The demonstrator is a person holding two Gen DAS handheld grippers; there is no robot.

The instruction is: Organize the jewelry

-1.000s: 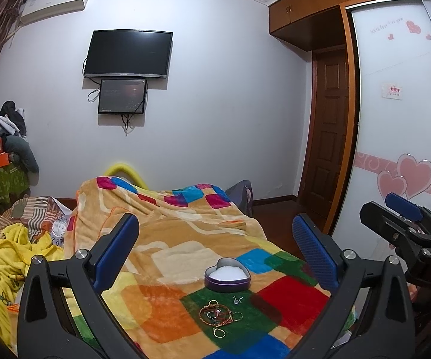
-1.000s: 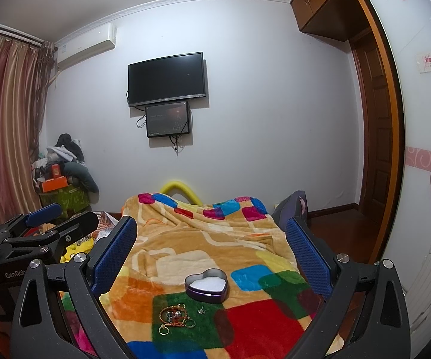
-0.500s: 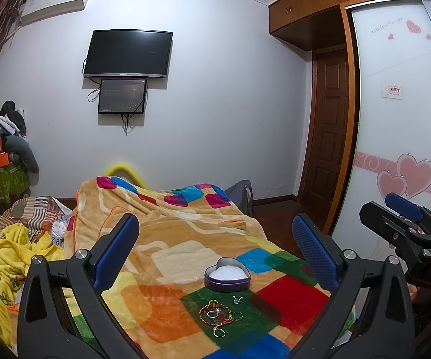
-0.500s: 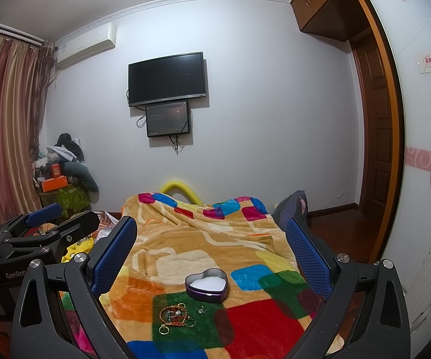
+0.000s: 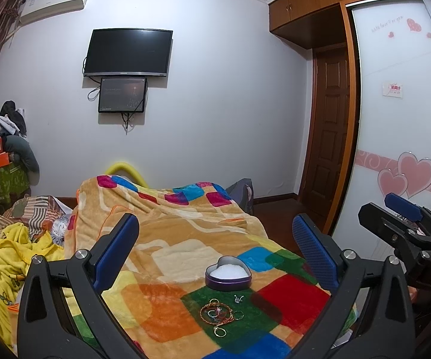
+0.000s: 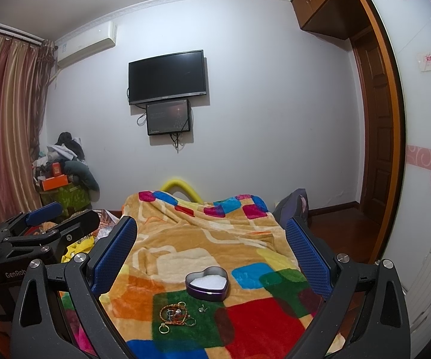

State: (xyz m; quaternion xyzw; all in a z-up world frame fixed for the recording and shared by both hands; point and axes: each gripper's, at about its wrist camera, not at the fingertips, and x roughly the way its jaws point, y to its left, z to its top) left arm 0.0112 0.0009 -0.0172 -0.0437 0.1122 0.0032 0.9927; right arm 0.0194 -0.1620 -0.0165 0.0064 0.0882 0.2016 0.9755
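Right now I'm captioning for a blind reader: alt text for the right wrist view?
Open right hand-held gripper hovers above a colorful blanket holding a heart-shaped tin and loose jewelry; left hand-held gripper at left.

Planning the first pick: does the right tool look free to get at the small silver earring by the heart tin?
Probably yes. The right tool is open, and the earring lies alone on the blanket, apart from the heart tin and bracelet pile.
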